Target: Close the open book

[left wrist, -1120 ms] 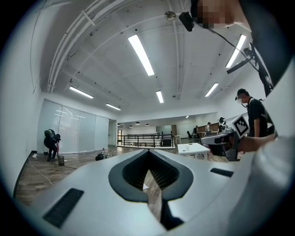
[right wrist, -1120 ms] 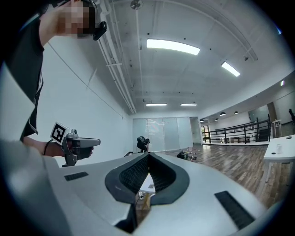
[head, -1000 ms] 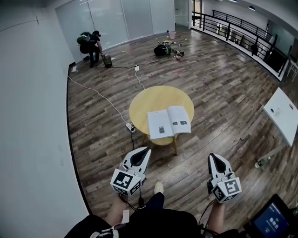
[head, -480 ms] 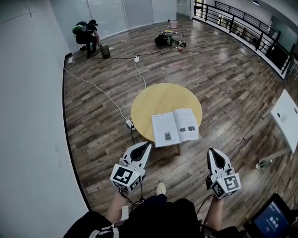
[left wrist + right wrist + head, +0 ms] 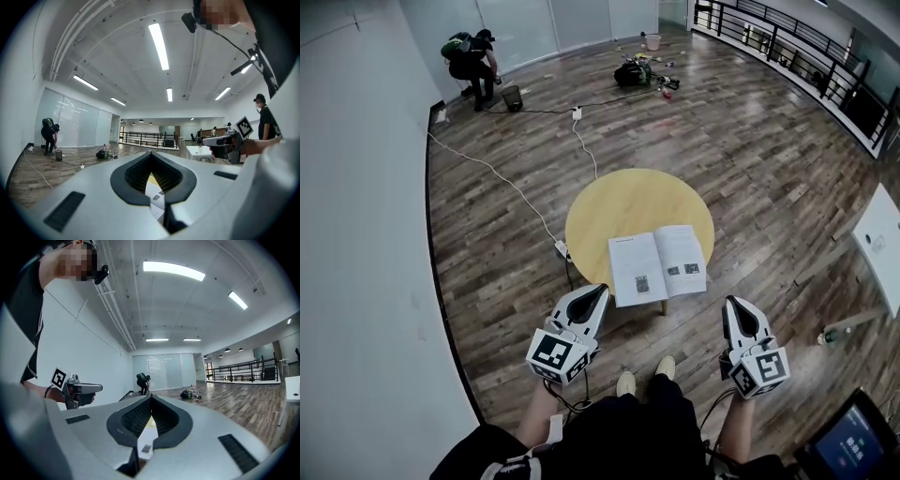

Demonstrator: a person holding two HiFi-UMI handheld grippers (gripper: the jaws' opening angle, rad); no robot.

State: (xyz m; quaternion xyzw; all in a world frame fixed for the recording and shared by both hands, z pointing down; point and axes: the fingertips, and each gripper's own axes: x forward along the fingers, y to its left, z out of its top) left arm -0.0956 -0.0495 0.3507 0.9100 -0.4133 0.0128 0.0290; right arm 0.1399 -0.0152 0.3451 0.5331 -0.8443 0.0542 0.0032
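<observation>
Work on the task itself has not begun. The book (image 5: 658,264) lies open and face up on the near right part of the round yellow table (image 5: 619,199). Its spine runs from far to near, and its near edge sits at the table's rim or slightly over it; which of the two cannot be told. The left page carries one small picture and the right page carries two.

Both tools hang level over the wooden floor (image 5: 487,281), on the near side of the table and apart from the book. The left tool (image 5: 600,291) points at the book's near left corner and is close to it. The right tool (image 5: 733,304) is off to the right, past the right page's near corner. Each tool has its jaws clenched together at the tips with nothing between them, and the book shows only through the hollow behind the tips.

The book looks thin and soft-covered, so it is probably light, with floppy pages, and likely to slide on the smooth table if pushed flat. The best hold seems to be the free outer edge of one half, preferably at a near corner by the rim where a jaw can get underneath. That half would then be lifted and folded over the spine. Meanwhile the other tool should press down on the opposite page to stop the book skating or dropping off the near rim.
</observation>
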